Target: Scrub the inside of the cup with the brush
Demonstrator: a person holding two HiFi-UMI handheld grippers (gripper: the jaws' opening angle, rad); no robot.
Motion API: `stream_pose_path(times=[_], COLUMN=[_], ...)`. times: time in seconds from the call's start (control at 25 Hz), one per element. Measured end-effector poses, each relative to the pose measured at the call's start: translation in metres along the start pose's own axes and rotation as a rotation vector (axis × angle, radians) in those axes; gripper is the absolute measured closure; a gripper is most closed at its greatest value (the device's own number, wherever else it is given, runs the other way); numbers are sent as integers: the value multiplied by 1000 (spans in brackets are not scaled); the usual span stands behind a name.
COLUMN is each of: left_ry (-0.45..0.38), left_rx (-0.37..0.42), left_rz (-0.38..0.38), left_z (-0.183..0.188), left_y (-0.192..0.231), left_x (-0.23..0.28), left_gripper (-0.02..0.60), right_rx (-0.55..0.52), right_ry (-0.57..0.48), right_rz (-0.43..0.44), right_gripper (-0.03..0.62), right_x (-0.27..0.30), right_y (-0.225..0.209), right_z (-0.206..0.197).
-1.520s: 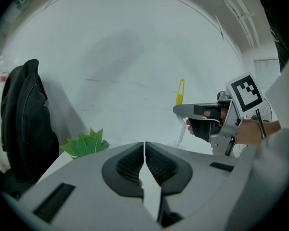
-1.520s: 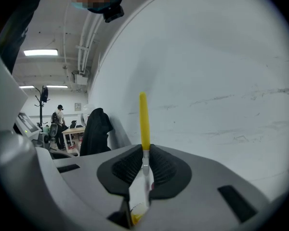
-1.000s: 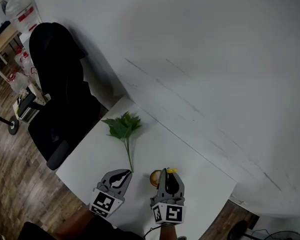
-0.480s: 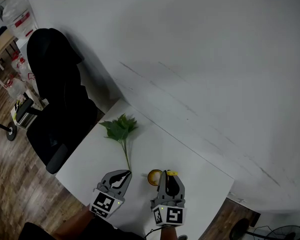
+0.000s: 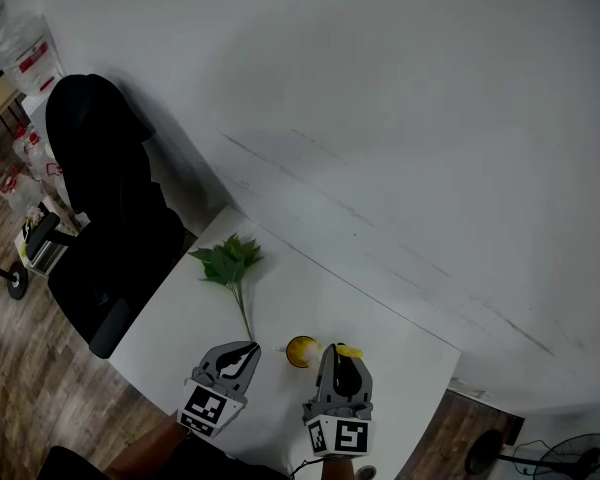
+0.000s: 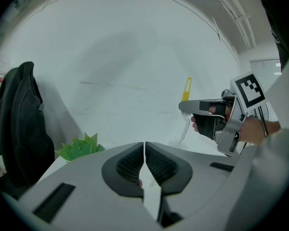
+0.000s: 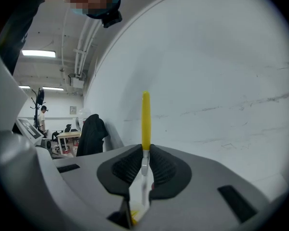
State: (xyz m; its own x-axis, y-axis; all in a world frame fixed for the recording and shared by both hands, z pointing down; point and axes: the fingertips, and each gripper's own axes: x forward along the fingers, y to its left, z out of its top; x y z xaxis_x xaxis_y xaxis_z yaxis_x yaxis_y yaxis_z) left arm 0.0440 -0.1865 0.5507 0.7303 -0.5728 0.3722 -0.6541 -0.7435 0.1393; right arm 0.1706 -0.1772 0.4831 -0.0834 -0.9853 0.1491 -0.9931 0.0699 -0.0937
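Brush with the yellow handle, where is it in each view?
Head view: brush low centre, at the right tool's tip.
Left gripper view: right of centre, upright.
Right gripper view: centre, upright between the jaws.
Shared landmark: black chair, on the left in all three.

Wall (image 5: pixel 400 108): plain white with faint scuff lines.
Floor (image 5: pixel 40 388): dark wood planks.
Table (image 5: pixel 310 303): white, against the wall.
Chair (image 5: pixel 100 198): black office chair, left of the table.
Lights (image 7: pixel 38 54): bright ceiling strips, far off.
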Motion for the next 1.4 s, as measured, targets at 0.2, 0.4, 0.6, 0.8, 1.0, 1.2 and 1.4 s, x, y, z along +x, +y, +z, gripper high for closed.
stream_pose_path(times=[0.2, 0.4, 0.6, 0.8, 1.0, 1.2, 1.4], left_ry=[10, 15, 24, 31, 22, 12, -15], left_rx=[6, 5, 2, -1, 3, 11, 24], left_rz=[-13, -16, -15, -15, -16, -11, -6], left_z=[-3, -5, -11, -14, -10, -5, 6], left_y=[-8, -12, -14, -16, -16, -15, -14], left_x=[3, 8, 12, 13, 11, 5, -5], left_gripper=[551, 551, 551, 551, 551, 551, 551], right_rx=[19, 44, 53, 50, 47, 38, 23], right_ry=[31, 59, 83, 87, 89, 86, 55], right_rz=[-21, -17, -4, 5, 3, 2, -5], right_gripper=[534, 534, 534, 534, 534, 534, 534], right_x=[-4, -5, -3, -4, -6, -6, -11], right_y=[-10, -13, -9, -7, -7, -3, 0], right_z=[-17, -33, -49, -52, -52, -46, -29])
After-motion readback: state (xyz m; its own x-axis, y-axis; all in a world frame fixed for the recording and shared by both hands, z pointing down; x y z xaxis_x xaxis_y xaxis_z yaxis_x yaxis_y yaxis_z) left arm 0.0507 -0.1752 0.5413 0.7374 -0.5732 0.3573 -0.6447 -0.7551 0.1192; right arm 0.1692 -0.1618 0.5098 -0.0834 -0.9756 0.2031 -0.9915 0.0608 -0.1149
